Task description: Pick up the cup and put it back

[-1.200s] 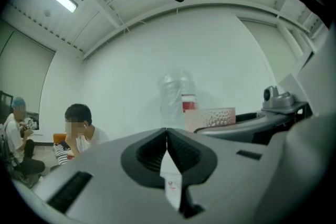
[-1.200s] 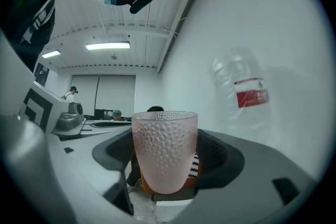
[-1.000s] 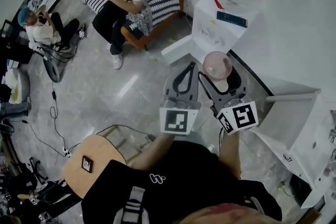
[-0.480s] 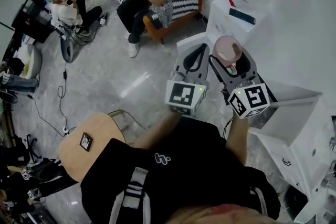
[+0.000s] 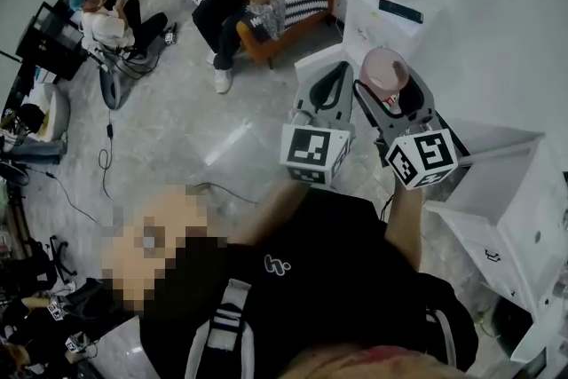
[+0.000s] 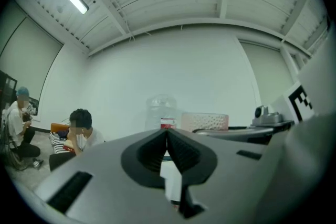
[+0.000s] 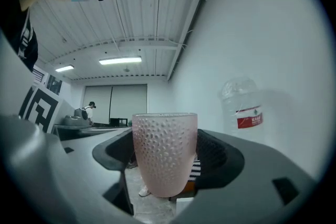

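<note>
Pink dimpled frosted-glass cup (image 7: pixel 165 155) held upright in the air.
Right gripper (image 5: pixel 389 89) pinched its sides; left gripper (image 6: pixel 168 139) jaws pressed together, empty.

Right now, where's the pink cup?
Head view, right of centre: the pink cup is held upright in the right gripper, near the white water dispenser.
</note>
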